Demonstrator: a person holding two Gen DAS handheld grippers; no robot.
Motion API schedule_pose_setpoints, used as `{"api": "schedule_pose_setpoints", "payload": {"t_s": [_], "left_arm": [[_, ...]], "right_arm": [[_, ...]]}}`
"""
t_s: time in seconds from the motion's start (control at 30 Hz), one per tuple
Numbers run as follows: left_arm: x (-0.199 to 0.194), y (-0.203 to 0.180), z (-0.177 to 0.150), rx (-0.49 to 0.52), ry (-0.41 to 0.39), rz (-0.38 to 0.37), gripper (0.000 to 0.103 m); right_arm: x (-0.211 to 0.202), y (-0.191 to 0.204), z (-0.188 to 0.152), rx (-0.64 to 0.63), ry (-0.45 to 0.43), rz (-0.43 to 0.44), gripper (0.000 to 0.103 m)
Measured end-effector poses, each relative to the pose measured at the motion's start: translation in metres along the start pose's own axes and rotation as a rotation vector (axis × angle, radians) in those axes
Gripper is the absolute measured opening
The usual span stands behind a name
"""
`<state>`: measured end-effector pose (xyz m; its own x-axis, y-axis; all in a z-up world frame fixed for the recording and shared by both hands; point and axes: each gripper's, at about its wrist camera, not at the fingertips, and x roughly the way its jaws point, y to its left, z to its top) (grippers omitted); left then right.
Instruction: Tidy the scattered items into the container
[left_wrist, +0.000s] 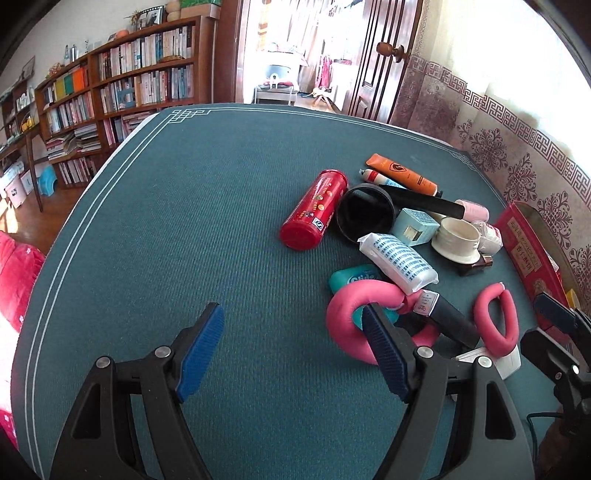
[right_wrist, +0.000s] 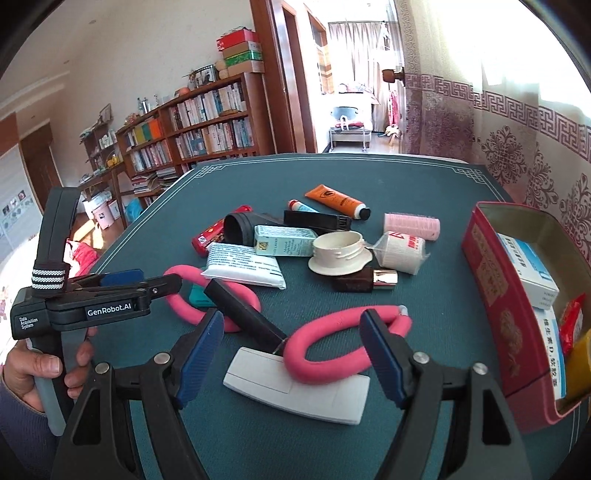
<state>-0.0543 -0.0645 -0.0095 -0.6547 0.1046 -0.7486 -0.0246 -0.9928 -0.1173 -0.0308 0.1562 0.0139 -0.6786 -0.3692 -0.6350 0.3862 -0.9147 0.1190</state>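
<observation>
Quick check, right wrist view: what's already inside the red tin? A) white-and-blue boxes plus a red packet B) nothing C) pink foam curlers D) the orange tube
A: the red tin holds white-and-blue boxes and a red packet.

Ahead of my right fingers (right_wrist: 384, 354) a foam loop (right_wrist: 332, 347) is lying on a flat remote-like case (right_wrist: 295, 391), which is sitting between them. The tin box (right_wrist: 491, 295) is standing to their right, cartons (right_wrist: 532, 273) lying in it. Beyond my left fingers (left_wrist: 201, 350), a canister (left_wrist: 314, 210) is lying left of the pile, and another foam loop (left_wrist: 347, 325) is lying just behind the right-hand finger.
</observation>
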Motion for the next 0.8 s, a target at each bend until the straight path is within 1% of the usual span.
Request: {"api": "schedule_pose_setpoints", "payload": {"t_s": [0.1, 0.17, 0.2, 0.27, 0.37, 0.47, 0.63, 0.8], "left_arm": [[0.002, 0.003, -0.001, -0.003, 0.007, -0.003, 0.080], [0.004, 0.004, -0.002, -0.012, 0.013, -0.008, 0.080], [0.004, 0.005, -0.002, -0.015, 0.015, -0.011, 0.080], [0.005, 0.006, -0.003, -0.017, 0.018, -0.014, 0.080], [0.006, 0.008, -0.004, -0.016, 0.021, -0.013, 0.080], [0.009, 0.009, -0.004, -0.020, 0.029, -0.016, 0.080], [0.013, 0.008, -0.006, -0.024, 0.046, -0.019, 0.080], [0.012, 0.004, -0.007, -0.010, 0.049, -0.025, 0.080]], "right_arm": [[0.016, 0.018, 0.001, -0.083, 0.031, 0.032, 0.077], [0.028, 0.028, 0.001, -0.137, 0.056, 0.041, 0.067], [0.034, 0.031, 0.001, -0.154, 0.070, 0.038, 0.065], [0.046, 0.033, 0.003, -0.175, 0.097, 0.032, 0.056], [0.058, 0.032, 0.003, -0.184, 0.132, 0.045, 0.051], [0.063, 0.035, 0.000, -0.209, 0.152, 0.078, 0.049], [0.059, 0.045, -0.008, -0.272, 0.174, 0.134, 0.049], [0.052, 0.053, -0.020, -0.298, 0.205, 0.198, 0.049]]}}
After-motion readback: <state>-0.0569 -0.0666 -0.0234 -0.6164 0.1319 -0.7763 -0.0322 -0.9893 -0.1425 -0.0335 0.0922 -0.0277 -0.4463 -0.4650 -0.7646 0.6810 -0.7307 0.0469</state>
